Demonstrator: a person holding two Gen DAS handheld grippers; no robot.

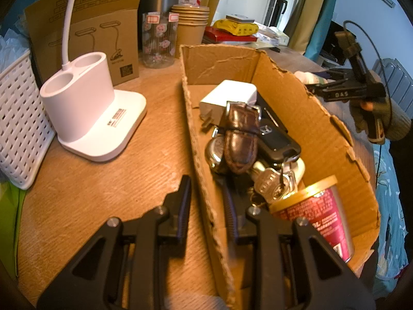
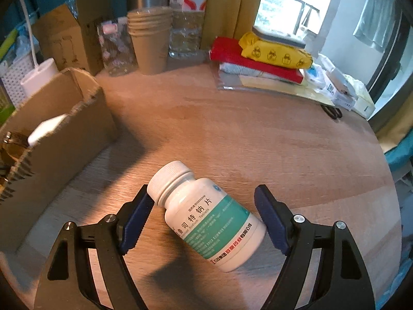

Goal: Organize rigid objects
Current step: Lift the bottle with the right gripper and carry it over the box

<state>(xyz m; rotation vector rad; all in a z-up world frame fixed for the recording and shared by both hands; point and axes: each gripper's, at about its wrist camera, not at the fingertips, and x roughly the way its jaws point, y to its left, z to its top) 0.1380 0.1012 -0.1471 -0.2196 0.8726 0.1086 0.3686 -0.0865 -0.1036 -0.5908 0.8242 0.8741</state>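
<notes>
A torn cardboard box point(image 1: 317, 129) holds a white charger point(image 1: 229, 95), a brown-strap watch point(image 1: 240, 139), a car key point(image 1: 276, 139), keys point(image 1: 273, 183) and a red tub point(image 1: 317, 214). My left gripper point(image 1: 206, 201) straddles the box's near left wall, one finger on each side, shut on it. A white pill bottle point(image 2: 209, 217) with a green label lies on its side on the wooden table point(image 2: 258, 142). My right gripper point(image 2: 204, 214) is open around it, the left pad touching the cap. The box point(image 2: 51, 134) stands to its left. The right gripper shows in the left view point(image 1: 343, 87).
A white lamp base point(image 1: 87, 113), white basket point(image 1: 18, 118), lamp carton point(image 1: 87, 33), patterned jar point(image 1: 157, 41), steel tumbler point(image 1: 160, 0) and paper cups point(image 2: 149, 38) stand at the back. Red and yellow packets point(image 2: 263, 54) and papers lie at the back right.
</notes>
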